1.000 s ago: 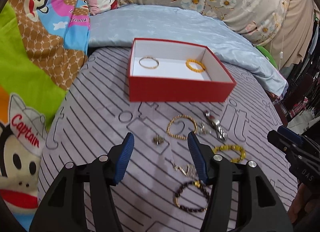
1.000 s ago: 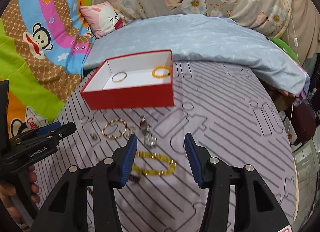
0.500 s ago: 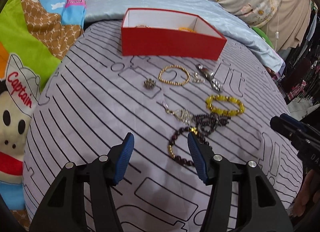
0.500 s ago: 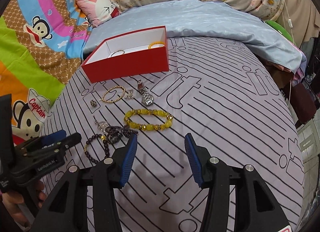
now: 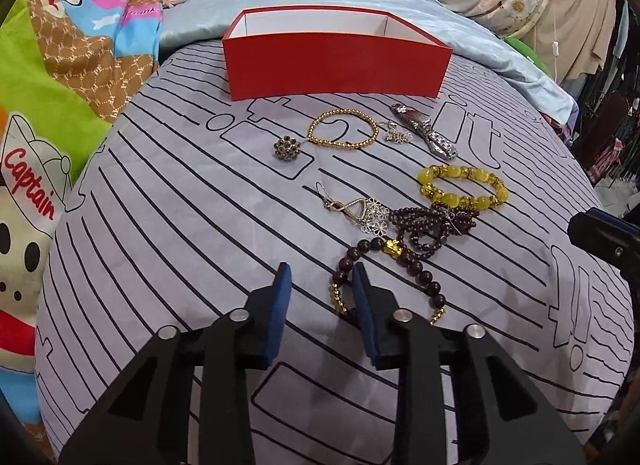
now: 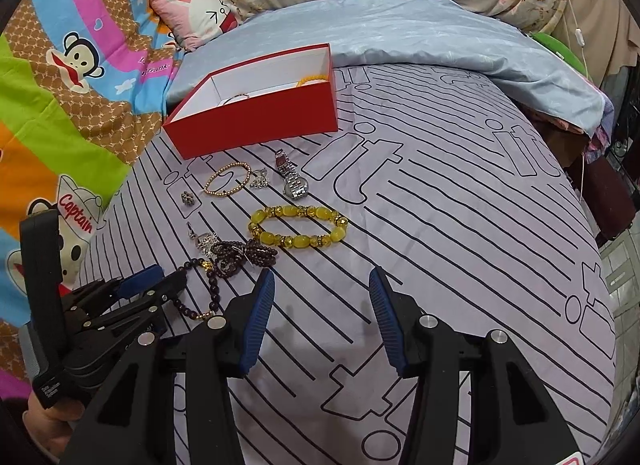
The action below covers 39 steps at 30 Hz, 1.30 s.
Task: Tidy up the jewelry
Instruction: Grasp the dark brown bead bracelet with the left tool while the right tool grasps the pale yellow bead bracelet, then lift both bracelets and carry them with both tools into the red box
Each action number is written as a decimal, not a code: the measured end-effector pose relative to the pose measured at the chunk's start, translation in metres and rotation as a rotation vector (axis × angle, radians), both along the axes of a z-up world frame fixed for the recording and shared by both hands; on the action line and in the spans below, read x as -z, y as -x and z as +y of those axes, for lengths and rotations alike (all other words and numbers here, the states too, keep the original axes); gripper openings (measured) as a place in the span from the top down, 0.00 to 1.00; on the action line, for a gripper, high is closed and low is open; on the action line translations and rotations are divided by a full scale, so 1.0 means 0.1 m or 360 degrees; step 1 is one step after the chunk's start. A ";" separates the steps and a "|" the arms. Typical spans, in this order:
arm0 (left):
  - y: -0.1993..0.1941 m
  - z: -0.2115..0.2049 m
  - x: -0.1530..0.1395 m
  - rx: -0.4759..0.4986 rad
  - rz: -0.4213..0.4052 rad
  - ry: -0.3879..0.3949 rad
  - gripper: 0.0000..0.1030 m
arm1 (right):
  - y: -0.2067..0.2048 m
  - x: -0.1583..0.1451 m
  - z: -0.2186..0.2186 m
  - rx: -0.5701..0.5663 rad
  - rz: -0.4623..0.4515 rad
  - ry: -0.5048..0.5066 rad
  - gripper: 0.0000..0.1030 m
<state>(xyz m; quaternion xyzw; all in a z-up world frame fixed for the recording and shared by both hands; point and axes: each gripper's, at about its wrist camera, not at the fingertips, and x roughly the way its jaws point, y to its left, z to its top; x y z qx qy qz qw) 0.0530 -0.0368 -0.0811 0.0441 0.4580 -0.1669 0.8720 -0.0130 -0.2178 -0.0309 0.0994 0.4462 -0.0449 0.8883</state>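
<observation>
On the bed's grey line-printed sheet (image 5: 168, 225), the left gripper (image 5: 322, 279), jaws part-open, should straddle the near arc of the dark wooden bead bracelet (image 5: 420, 269) at the near edge; the right gripper (image 6: 322, 285) hovers wide apart.

The left tool (image 5: 321, 277) sits low and level, its 2 blue-padded fingers (image 5: 281, 305) partly closed with a narrow gap between them. The right tool (image 6: 322, 285) points forward, its 2 fingers spread wide. A hand (image 6: 44, 421) grips the left tool's handle.
</observation>
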 end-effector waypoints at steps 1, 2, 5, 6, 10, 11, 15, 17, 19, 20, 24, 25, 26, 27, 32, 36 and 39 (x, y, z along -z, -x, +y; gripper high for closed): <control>0.00 0.00 0.00 -0.0004 -0.0009 -0.0007 0.81 | -0.01 0.01 0.00 0.0000 0.0001 -0.0001 0.53; -0.01 0.01 0.00 -0.0007 -0.0009 -0.0001 0.86 | -0.02 0.03 0.00 -0.0001 0.0000 -0.0001 0.53; -0.03 0.04 0.00 -0.0007 0.0013 0.0033 0.93 | -0.09 0.09 -0.01 0.0002 0.0003 0.0005 0.53; -0.03 0.05 0.00 -0.0007 0.0028 0.0053 0.93 | -0.12 0.11 -0.02 0.0005 0.0006 0.0002 0.53; -0.03 0.09 -0.02 -0.0016 0.0073 0.0102 0.93 | -0.28 0.19 -0.08 0.0015 0.0018 0.0016 0.61; -0.03 0.10 -0.03 -0.0016 0.0081 0.0118 0.93 | -0.33 0.22 -0.09 0.0013 0.0021 0.0015 0.63; -0.01 0.11 -0.07 -0.0015 0.0083 0.0131 0.93 | -0.52 0.29 -0.10 -0.0002 0.0041 0.0038 0.68; -0.01 0.12 -0.09 -0.0016 0.0084 0.0137 0.93 | -0.59 0.33 -0.11 -0.0003 0.0054 0.0045 0.71; -0.01 0.13 -0.10 -0.0020 0.0089 0.0143 0.93 | -0.66 0.38 -0.11 -0.0009 0.0070 0.0056 0.75; -0.01 0.13 -0.10 -0.0020 0.0091 0.0147 0.93 | -0.69 0.41 -0.11 -0.0008 0.0079 0.0055 0.76; -0.01 0.16 -0.13 -0.0017 0.0088 0.0159 0.93 | -0.76 0.47 -0.11 -0.0022 0.0101 0.0056 0.79; 0.00 0.16 -0.14 -0.0017 0.0088 0.0162 0.93 | -0.77 0.48 -0.10 -0.0024 0.0102 0.0061 0.80; 0.00 0.17 -0.15 -0.0017 0.0088 0.0166 0.93 | -0.78 0.48 -0.10 -0.0028 0.0098 0.0068 0.81; 0.00 0.17 -0.16 -0.0016 0.0089 0.0170 0.93 | -0.79 0.48 -0.10 -0.0032 0.0098 0.0073 0.82; 0.00 0.17 -0.21 -0.0013 0.0083 0.0181 0.93 | -0.79 0.49 -0.11 -0.0033 0.0102 0.0065 0.91; 0.00 0.19 -0.24 -0.0010 0.0079 0.0189 0.93 | -0.73 0.45 -0.11 -0.0032 0.0096 0.0028 0.92; 0.00 0.20 -0.29 -0.0006 0.0067 0.0203 0.93 | -0.66 0.38 -0.11 -0.0024 0.0067 0.0009 0.92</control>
